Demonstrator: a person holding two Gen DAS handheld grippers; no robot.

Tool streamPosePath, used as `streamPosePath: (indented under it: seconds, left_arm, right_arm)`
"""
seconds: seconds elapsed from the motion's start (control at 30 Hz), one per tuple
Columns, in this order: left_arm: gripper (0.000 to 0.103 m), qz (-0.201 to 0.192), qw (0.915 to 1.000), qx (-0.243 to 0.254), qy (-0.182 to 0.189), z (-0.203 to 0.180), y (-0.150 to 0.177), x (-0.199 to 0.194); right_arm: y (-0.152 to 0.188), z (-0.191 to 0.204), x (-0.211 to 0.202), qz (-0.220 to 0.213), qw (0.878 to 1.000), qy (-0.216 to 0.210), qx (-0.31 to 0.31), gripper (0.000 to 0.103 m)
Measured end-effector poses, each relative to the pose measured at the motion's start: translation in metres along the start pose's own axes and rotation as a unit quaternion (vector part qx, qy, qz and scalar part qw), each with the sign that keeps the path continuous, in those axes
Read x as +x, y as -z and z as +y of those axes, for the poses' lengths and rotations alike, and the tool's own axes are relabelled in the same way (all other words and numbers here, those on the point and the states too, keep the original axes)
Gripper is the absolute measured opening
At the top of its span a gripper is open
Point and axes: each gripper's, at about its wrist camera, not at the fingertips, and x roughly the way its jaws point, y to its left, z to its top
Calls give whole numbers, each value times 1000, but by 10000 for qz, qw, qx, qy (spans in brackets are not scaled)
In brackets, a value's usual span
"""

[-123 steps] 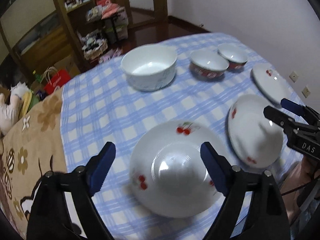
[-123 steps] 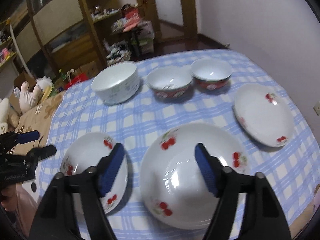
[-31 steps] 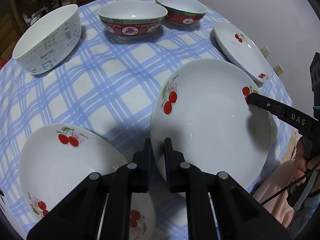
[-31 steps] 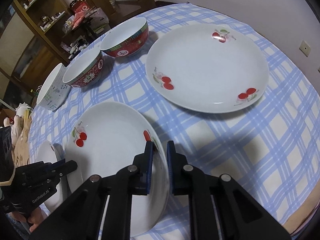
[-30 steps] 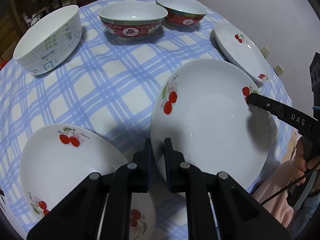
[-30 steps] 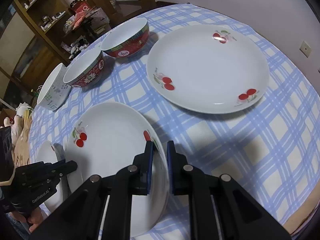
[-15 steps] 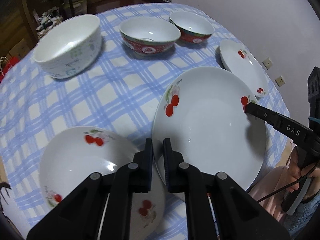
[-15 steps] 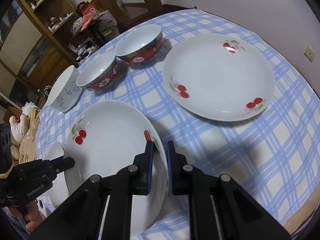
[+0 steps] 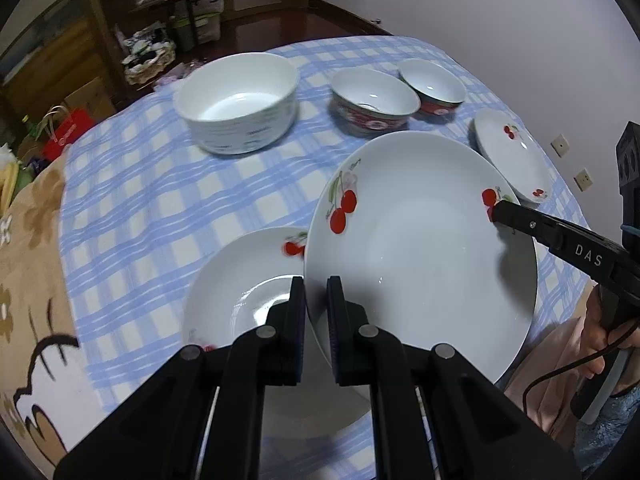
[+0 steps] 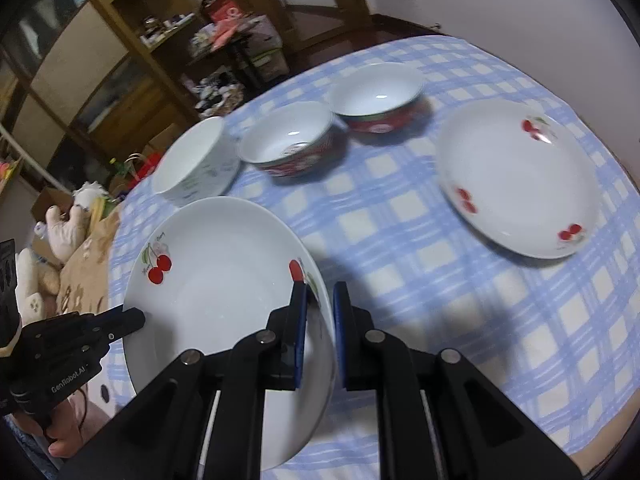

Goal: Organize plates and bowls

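Note:
A large white cherry plate [image 9: 420, 240] hangs in the air, gripped at both ends. My left gripper [image 9: 316, 296] is shut on its near rim. My right gripper [image 10: 320, 308] is shut on the opposite rim and also shows in the left wrist view [image 9: 500, 212]. The plate [image 10: 224, 280] is lifted and partly overlaps a smaller cherry plate [image 9: 240, 300] lying on the checked tablecloth [image 9: 152, 184]. Another cherry plate [image 10: 516, 180] lies at the right.
A tall white bowl [image 9: 240, 100] and two red-patterned bowls [image 9: 372, 104] [image 9: 432, 88] stand at the far side of the table. Wooden shelves [image 10: 100, 40] with clutter stand beyond. A brown blanket [image 9: 28, 260] lies at the left edge.
Both grippers have raised the large plate off the table. It has shifted left over the smaller cherry plate. The views have pulled back and up.

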Motion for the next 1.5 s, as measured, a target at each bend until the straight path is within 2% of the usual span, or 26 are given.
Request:
streamPosePath:
  seconds: [0.23,0.37,0.73,1.0,1.07,1.2,1.33,1.5]
  left_arm:
    - [10,15,9992,-338,-200,31,16,-13]
    - [10,158,9974,-649,-281,47,25,-8]
    - [11,370,9930,-996,-508,79,41,10]
    - [12,705,9890,-1149,-613,96,48,41]
    - [6,746,9879,-1133,-754,98,47,46]
    - [6,734,9884,-1092,-761,98,45,50]
    - [5,705,9894,-1061,-697,95,44,50]
    - [6,686,9888,-1108,-722,96,45,48]
  right_arm:
    - [5,37,4,22,9995,-252,-187,13]
    - [11,52,14,100,9992,-330,-193,13]
    - [30,83,42,291,9981,-277,-470,13]
    - [44,91,75,599,9967,-194,-515,11]
    - [46,89,78,625,9967,-219,-476,10]
    - [45,91,79,611,9966,-250,-500,7]
    - [43,92,79,544,9967,-74,-591,8]
    - [43,90,79,534,9968,-54,-590,8]
